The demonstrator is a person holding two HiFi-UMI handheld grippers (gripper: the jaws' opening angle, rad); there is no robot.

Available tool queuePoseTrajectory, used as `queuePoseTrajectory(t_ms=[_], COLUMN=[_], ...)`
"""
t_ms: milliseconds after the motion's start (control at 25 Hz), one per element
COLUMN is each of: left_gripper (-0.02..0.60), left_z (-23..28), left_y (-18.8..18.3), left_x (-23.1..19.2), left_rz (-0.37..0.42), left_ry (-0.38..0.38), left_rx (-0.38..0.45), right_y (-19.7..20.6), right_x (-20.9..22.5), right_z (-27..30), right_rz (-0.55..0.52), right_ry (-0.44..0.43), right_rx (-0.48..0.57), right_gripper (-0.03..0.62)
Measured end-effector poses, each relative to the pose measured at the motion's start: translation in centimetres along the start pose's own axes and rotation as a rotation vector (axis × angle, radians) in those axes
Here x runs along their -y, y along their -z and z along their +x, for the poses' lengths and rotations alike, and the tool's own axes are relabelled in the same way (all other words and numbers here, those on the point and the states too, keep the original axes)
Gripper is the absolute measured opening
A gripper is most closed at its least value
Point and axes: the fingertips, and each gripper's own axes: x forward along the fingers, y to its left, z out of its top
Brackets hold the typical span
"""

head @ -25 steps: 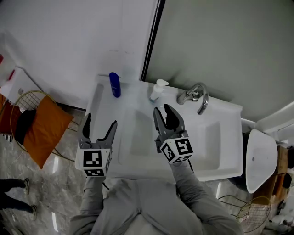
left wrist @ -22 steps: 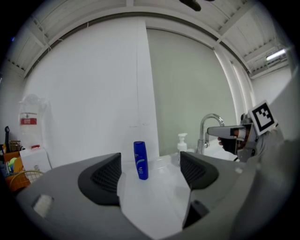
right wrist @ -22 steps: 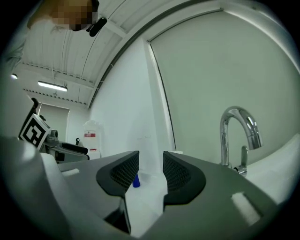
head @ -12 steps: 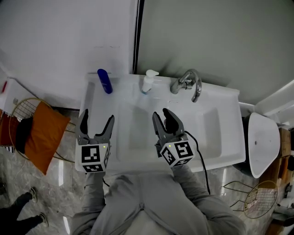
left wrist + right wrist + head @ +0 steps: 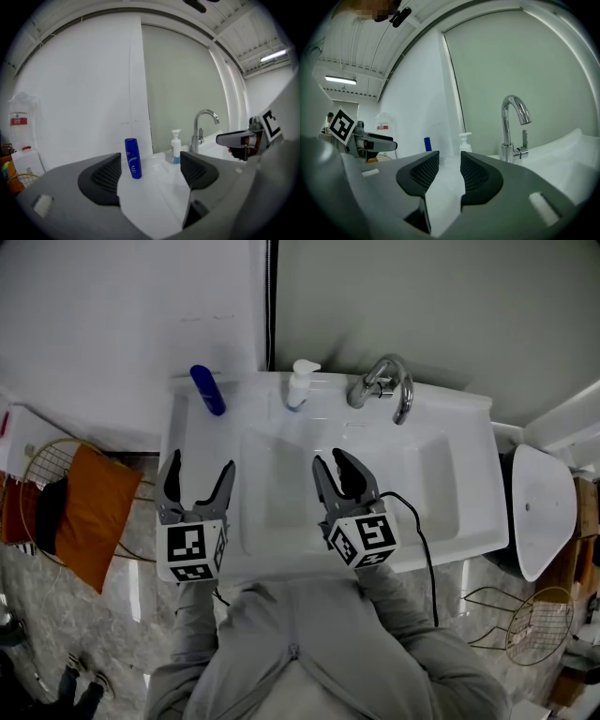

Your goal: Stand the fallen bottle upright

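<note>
The blue bottle [image 5: 207, 390] stands upright on the back left corner of the white sink [image 5: 469, 521]; it also shows in the left gripper view as the blue bottle [image 5: 133, 158] and small in the right gripper view [image 5: 427, 144]. My left gripper [image 5: 200, 470] hovers open over the sink's left rim, well short of the bottle, with nothing between its fingers [image 5: 151, 171]. My right gripper [image 5: 331, 462] hangs over the basin, jaws shut with only a slit between them and nothing held [image 5: 450, 171].
A white soap dispenser [image 5: 298, 385] and a chrome faucet [image 5: 386, 390] stand along the sink's back edge. An orange cushion [image 5: 80, 512] lies in a wire basket on the floor at left. A white fixture [image 5: 539, 521] stands to the sink's right.
Both grippers have drawn back from the sink's back edge toward its front, the right one farther. The blue bottle has stayed upright in place.
</note>
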Motion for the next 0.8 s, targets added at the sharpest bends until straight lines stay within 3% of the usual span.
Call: queuePoseTrajectory(t_ms=[800], left_gripper=[0.420], left_z=[0.5], left_y=[0.7], left_x=[-0.1], left_rz=[-0.012], left_ry=[-0.005], left_rx=[-0.014], right_y=[1.9], right_x=[0.4], right_z=[1.1], right_rz=[-0.022], right_ry=[0.019], right_rx=[-0.065], right_gripper=[0.138])
